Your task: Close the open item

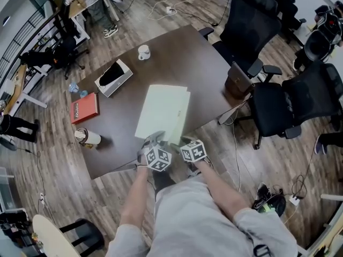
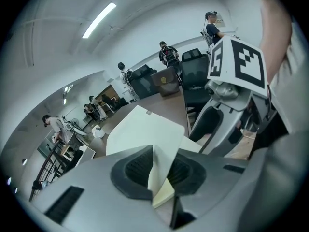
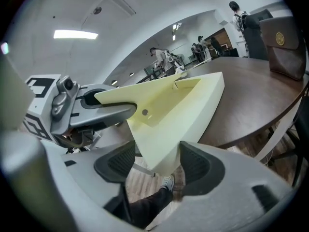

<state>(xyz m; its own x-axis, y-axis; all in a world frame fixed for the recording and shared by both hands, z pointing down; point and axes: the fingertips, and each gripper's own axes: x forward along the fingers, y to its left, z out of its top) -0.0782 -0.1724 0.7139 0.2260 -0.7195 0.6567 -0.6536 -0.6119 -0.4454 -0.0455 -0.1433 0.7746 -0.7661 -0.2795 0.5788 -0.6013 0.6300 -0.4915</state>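
Observation:
A pale yellow flat box (image 1: 163,113) lies on the dark brown table (image 1: 187,58), reaching to the near edge. Its lid (image 2: 145,134) stands a little open, and in the right gripper view the box (image 3: 178,105) shows a gap under the lid. My left gripper (image 2: 158,170) is shut on the thin lid flap (image 2: 161,161) at the near corner. The head view shows the left gripper (image 1: 153,143) at the box's front edge. My right gripper (image 3: 157,166) is open, with the box's near corner between its pads and a gap on the left side. The right gripper (image 1: 183,142) sits just right of the left one.
On the table's left part are a white mug (image 1: 143,52), a white tissue box (image 1: 113,77), a red book (image 1: 84,107) and a lying tube (image 1: 87,137). A brown bag (image 1: 237,81) stands at the right edge. Black office chairs (image 1: 289,106) crowd the right side.

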